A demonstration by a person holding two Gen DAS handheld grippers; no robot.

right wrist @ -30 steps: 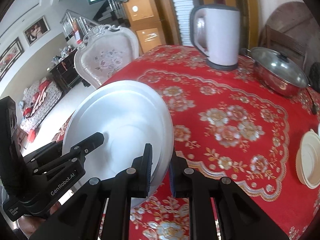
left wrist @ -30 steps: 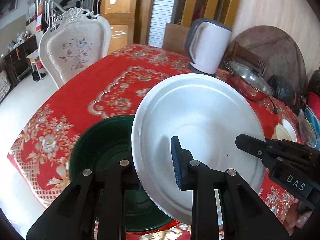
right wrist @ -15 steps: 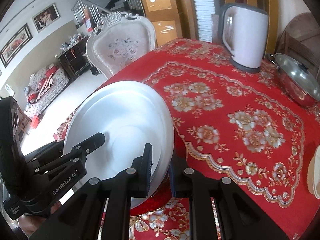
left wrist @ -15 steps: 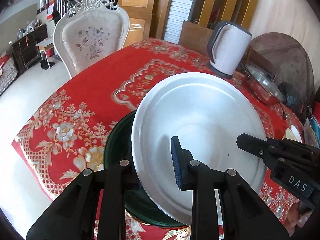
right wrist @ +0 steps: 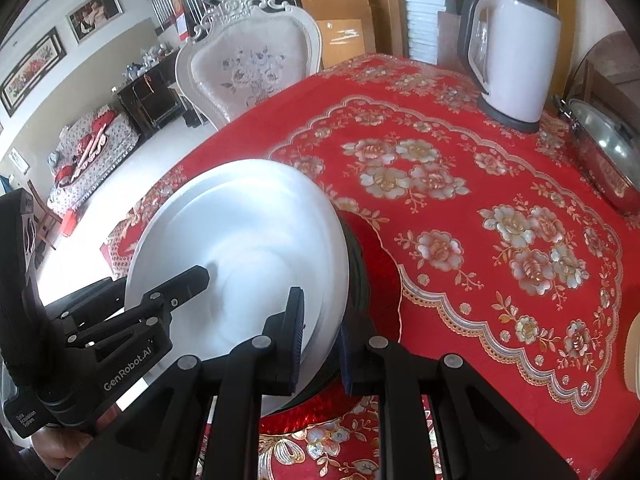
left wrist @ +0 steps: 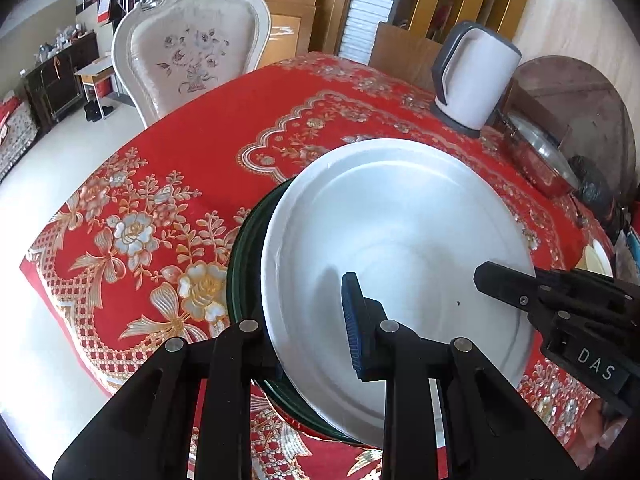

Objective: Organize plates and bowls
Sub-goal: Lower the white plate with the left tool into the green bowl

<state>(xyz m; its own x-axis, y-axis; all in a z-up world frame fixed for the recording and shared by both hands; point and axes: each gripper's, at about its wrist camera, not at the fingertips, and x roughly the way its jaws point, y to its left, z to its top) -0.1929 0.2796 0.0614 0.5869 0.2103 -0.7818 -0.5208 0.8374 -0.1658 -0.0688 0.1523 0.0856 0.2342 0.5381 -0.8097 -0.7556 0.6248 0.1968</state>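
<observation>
A large white plate [left wrist: 400,240] is held between both grippers, just above a dark green plate [left wrist: 244,256] that lies on the red tablecloth. My left gripper [left wrist: 308,320] is shut on the white plate's near rim. My right gripper [right wrist: 320,336] is shut on the opposite rim of the white plate [right wrist: 240,240]; the dark green plate [right wrist: 356,264] shows under its right edge. Each gripper shows in the other's view, the right one in the left wrist view [left wrist: 560,312] and the left one in the right wrist view [right wrist: 120,320].
A white kettle [left wrist: 472,80] stands at the table's far side, with a lidded steel pot [left wrist: 540,152] to its right. Cream plates [right wrist: 634,356] lie at the right edge. A white ornate chair [left wrist: 192,52] stands behind the red floral tablecloth [right wrist: 480,220].
Both grippers have carried the white plate over the green plate, which is now almost covered. The views have shifted, showing more of the table's near left corner.
</observation>
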